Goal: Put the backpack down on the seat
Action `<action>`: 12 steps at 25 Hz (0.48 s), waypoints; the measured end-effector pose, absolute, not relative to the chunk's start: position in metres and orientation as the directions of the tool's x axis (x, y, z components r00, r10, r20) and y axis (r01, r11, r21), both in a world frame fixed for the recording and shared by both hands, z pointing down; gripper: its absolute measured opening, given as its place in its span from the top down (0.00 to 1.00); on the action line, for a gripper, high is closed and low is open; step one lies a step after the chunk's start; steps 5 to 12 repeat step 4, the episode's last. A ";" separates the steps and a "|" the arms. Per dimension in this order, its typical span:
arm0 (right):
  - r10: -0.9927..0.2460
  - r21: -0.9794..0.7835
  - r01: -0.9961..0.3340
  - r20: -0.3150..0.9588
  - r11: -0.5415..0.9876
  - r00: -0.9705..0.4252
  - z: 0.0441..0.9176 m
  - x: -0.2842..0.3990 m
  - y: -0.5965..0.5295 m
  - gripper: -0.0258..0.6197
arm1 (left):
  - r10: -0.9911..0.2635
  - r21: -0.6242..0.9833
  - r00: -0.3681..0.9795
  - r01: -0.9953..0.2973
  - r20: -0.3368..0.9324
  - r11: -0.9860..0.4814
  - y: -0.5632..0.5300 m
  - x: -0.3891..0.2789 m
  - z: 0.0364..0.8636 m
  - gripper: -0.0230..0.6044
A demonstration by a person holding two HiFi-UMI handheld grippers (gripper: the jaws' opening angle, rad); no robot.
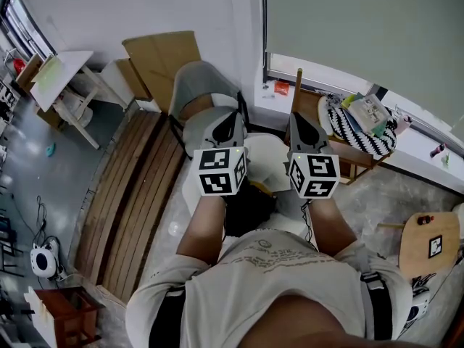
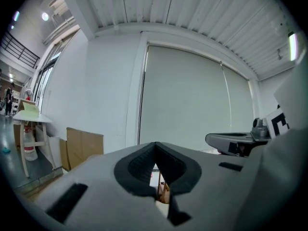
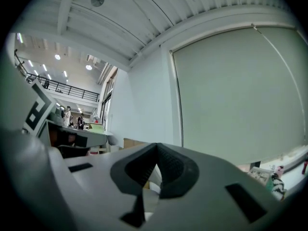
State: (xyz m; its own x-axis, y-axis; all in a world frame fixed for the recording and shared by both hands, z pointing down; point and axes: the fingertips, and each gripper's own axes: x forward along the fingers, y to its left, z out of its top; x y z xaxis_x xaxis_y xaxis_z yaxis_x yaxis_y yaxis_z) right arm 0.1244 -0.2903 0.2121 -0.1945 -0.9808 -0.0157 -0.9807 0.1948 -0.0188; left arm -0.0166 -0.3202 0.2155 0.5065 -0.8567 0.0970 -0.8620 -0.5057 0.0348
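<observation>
Two empty pairs of jaws are pressed together, on the left gripper [image 1: 233, 119] and right gripper [image 1: 295, 122], at centre frame. What appears to be the dark backpack [image 1: 249, 207] is seen just below, against the white seat [image 1: 267, 149], perhaps already released.

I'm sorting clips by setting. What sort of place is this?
Probably a workshop or studio space rather than a home: long wooden planks are laid out side by side, big cardboard sheets are propped upright, and a white table stands off to one side.
</observation>
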 end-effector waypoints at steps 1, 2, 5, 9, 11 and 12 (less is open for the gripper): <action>-0.981 -0.008 -0.981 -0.019 0.194 -0.193 0.211 0.124 -0.289 0.92 | -0.857 0.026 0.505 -0.862 0.099 -0.506 -0.320 -0.016 0.216 0.93; -0.981 -0.002 -0.981 -0.022 0.193 -0.193 0.210 0.124 -0.288 0.92 | -0.857 0.019 0.505 -0.862 0.101 -0.506 -0.320 -0.016 0.216 0.93; -0.981 0.004 -0.981 -0.026 0.194 -0.194 0.209 0.124 -0.287 0.92 | -0.857 0.007 0.505 -0.862 0.106 -0.507 -0.320 -0.016 0.217 0.93; -0.981 0.004 -0.981 -0.026 0.194 -0.194 0.209 0.124 -0.287 0.92 | -0.857 0.007 0.505 -0.862 0.106 -0.507 -0.320 -0.016 0.217 0.93; -0.981 0.004 -0.981 -0.026 0.194 -0.194 0.209 0.124 -0.287 0.92 | -0.857 0.007 0.505 -0.862 0.106 -0.507 -0.320 -0.016 0.217 0.93; -0.981 0.004 -0.981 -0.026 0.194 -0.194 0.209 0.124 -0.287 0.92 | -0.857 0.007 0.505 -0.862 0.106 -0.507 -0.320 -0.016 0.217 0.93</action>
